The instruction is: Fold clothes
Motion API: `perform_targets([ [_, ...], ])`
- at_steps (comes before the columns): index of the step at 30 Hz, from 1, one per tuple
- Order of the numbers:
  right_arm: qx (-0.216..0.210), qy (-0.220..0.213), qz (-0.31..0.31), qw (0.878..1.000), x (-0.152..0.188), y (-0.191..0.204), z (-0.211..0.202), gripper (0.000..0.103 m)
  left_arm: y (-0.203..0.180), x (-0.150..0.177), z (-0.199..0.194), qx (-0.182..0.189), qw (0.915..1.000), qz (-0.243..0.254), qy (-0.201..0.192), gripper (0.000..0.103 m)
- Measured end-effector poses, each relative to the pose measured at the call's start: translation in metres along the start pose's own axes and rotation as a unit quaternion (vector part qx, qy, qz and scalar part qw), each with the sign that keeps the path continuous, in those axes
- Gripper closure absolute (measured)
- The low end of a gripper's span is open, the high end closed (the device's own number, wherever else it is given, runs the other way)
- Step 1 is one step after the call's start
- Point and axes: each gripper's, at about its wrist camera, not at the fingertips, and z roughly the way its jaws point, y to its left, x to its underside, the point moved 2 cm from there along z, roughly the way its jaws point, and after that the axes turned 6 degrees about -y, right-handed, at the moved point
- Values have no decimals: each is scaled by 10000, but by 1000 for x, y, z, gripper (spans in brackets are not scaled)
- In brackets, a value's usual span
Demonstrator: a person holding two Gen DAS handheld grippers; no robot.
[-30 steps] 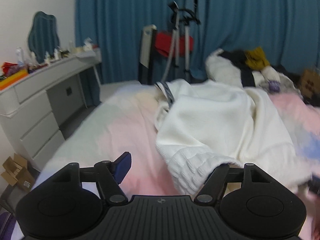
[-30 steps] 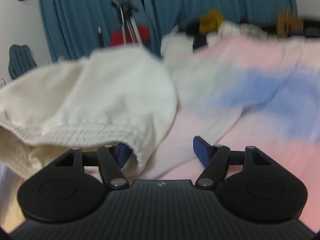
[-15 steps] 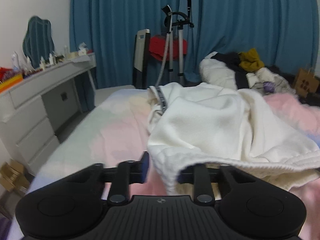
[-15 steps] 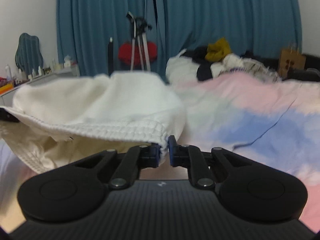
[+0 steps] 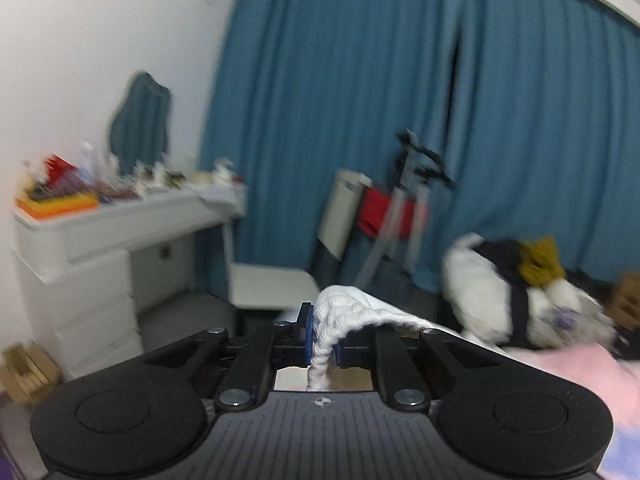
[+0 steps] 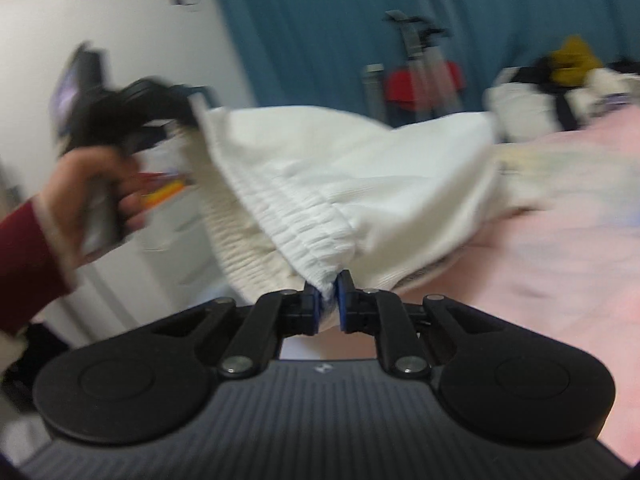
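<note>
A white knit garment (image 6: 340, 176) with a ribbed elastic hem hangs stretched in the air between both grippers, above the pink and blue bedspread (image 6: 560, 240). My right gripper (image 6: 329, 304) is shut on one end of the ribbed hem. My left gripper (image 5: 322, 336) is shut on the other end of the garment (image 5: 340, 316). In the right wrist view the left gripper (image 6: 192, 120) appears at upper left, held by a hand (image 6: 92, 184) in a dark red sleeve. Both views are blurred by motion.
A white dresser (image 5: 100, 264) cluttered with small items stands at left. Blue curtains (image 5: 400, 120) cover the back wall, with a stand and red cloth (image 5: 392, 212) in front. A pile of clothes (image 5: 520, 296) lies at the far end of the bed. Cardboard (image 5: 28, 372) sits on the floor.
Both grippers shut on the ribbed hem and rose, lifting the white garment off the bed and stretching it between them. The left view swung up toward the wall and curtain.
</note>
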Motion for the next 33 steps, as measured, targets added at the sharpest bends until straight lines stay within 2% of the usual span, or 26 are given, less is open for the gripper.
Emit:
perform_targets([
  [2, -369, 71, 2, 9993, 9, 17, 29, 88, 23, -7, 20, -289, 9994, 169, -51, 92],
  [4, -641, 219, 13, 9977, 22, 29, 60, 86, 46, 9, 49, -558, 9978, 254, 245, 92],
  [6, -577, 555, 30, 9968, 41, 29, 88, 85, 70, 42, 84, -717, 9939, 215, 810, 92],
  [8, -477, 881, 82, 9949, 59, 21, 109, 85, 87, 70, 102, -810, 9900, 99, 1148, 92],
  [10, -417, 993, 116, 9941, 69, 14, 117, 85, 104, 98, 119, -897, 9852, -24, 1460, 92],
  [12, -456, 992, 17, 9940, 69, 8, 116, 84, 111, 113, 125, -837, 9843, -22, 1555, 92],
  [15, -546, 923, -150, 9941, 67, 6, 111, 81, 116, 116, 118, -706, 9858, -37, 1526, 92],
  [17, -620, 822, -287, 9943, 67, 12, 102, 74, 119, 111, 113, -610, 9863, -117, 1531, 88],
  [18, -675, 772, -365, 9941, 66, 13, 99, 71, 120, 109, 108, -547, 9865, -174, 1530, 77],
  [19, -739, 733, -429, 9936, 65, 14, 97, 63, 121, 107, 101, -455, 9868, -232, 1536, 61],
  [21, -862, 648, -472, 9930, 64, 15, 94, 41, 120, 104, 93, -448, 9871, -199, 1521, 47],
  [22, -913, 595, -475, 9929, 65, 15, 93, 20, 120, 103, 84, -456, 9875, -151, 1500, 40],
  [23, -948, 505, -487, 9930, 65, 18, 90, 11, 120, 102, 73, -509, 9873, -147, 1496, 36],
  [24, -990, 394, -504, 9930, 62, 19, 85, 11, 119, 100, 62, -574, 9870, -151, 1496, 23],
  [25, -1048, 337, -511, 9926, 59, 20, 81, 10, 118, 100, 51, -660, 9864, -166, 1496, 14],
  [27, -1060, 315, -500, 9926, 54, 26, 78, 10, 111, 95, 26, -642, 9880, -131, 1402, 11],
  [30, -845, 184, -508, 9950, 40, 33, 75, 10, 94, 88, -12, -533, 9913, -46, 1206, 0],
  [33, -573, 0, -616, 9965, 19, 30, 64, 10, 70, 81, -50, -294, 9938, -22, 1070, 0],
])
